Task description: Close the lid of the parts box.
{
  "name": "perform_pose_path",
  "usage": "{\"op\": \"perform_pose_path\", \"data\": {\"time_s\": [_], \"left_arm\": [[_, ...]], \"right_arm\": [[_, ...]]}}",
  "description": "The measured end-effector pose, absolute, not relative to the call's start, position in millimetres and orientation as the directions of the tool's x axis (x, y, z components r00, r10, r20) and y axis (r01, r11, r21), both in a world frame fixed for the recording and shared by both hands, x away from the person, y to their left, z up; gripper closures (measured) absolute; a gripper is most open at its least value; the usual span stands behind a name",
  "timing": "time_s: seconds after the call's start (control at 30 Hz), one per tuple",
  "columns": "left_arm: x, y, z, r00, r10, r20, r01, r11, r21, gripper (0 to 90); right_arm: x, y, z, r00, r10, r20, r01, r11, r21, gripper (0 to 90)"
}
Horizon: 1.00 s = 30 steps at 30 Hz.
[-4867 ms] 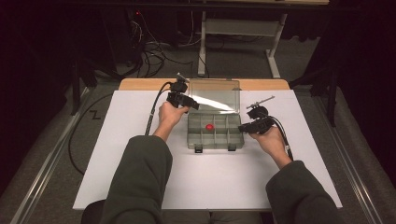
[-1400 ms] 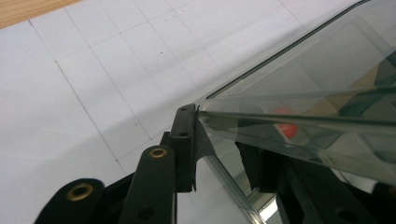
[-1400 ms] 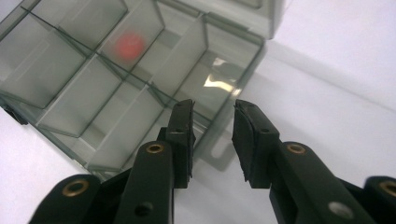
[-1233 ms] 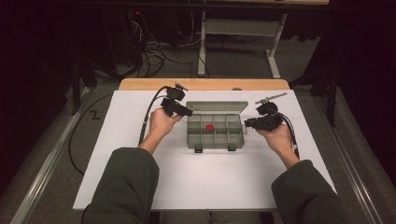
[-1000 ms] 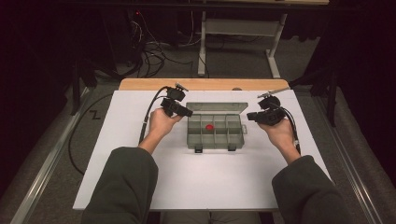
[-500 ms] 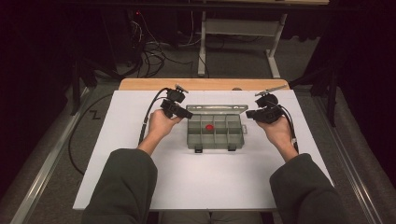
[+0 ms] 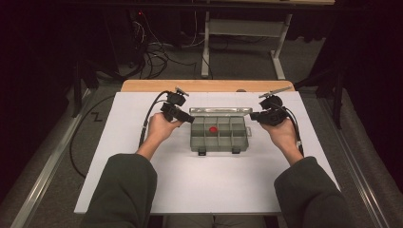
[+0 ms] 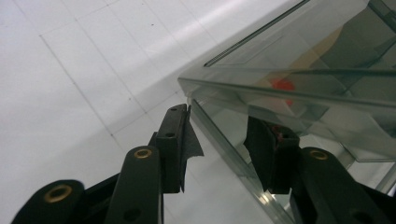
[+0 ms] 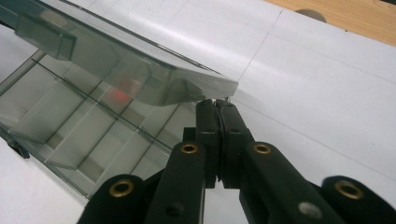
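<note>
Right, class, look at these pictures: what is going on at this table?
A person sits at a white table with a gripper in each hand, working on a clear compartment box with a small red piece inside. The lid is partly lowered. The left gripper, jaws straddling the box's corner wall, has just been opening and is not pressing on it. The right gripper, jaws shut, sits under the lid's corner.

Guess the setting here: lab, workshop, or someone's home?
Most likely a lab data-collection rig. A white board lies on a wooden table, loose cables run over the floor behind, and the person's hands hold camera-fitted grippers at a clear compartment box.
</note>
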<state>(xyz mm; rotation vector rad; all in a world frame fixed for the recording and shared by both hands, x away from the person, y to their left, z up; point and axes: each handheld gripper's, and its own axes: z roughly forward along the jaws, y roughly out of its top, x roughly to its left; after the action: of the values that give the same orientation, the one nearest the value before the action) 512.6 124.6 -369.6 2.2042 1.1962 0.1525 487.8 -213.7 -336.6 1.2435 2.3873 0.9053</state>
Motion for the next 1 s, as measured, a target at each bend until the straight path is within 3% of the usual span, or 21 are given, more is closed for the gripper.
{"op": "perform_pose_path", "data": {"time_s": [0.23, 0.43, 1.0], "left_arm": [[504.7, 143.2, -366.8, 0.563, 0.801, -0.205, 0.732, -0.368, 0.574, 68.3], [499.3, 147.5, -350.5, 0.533, 0.814, -0.231, 0.708, -0.28, 0.648, 74.8], [495.2, 135.9, -348.0, 0.578, 0.784, -0.228, 0.683, -0.312, 0.661, 75.3]], "right_arm": [[485.4, -213.8, -335.2, -0.586, 0.81, 0.017, 0.617, 0.433, 0.658, 90.0], [483.8, -215.6, -334.7, -0.588, 0.808, 0.022, 0.618, 0.432, 0.657, 90.0], [478.4, -220.1, -332.3, -0.604, 0.797, 0.031, 0.608, 0.435, 0.664, 90.0]]}}
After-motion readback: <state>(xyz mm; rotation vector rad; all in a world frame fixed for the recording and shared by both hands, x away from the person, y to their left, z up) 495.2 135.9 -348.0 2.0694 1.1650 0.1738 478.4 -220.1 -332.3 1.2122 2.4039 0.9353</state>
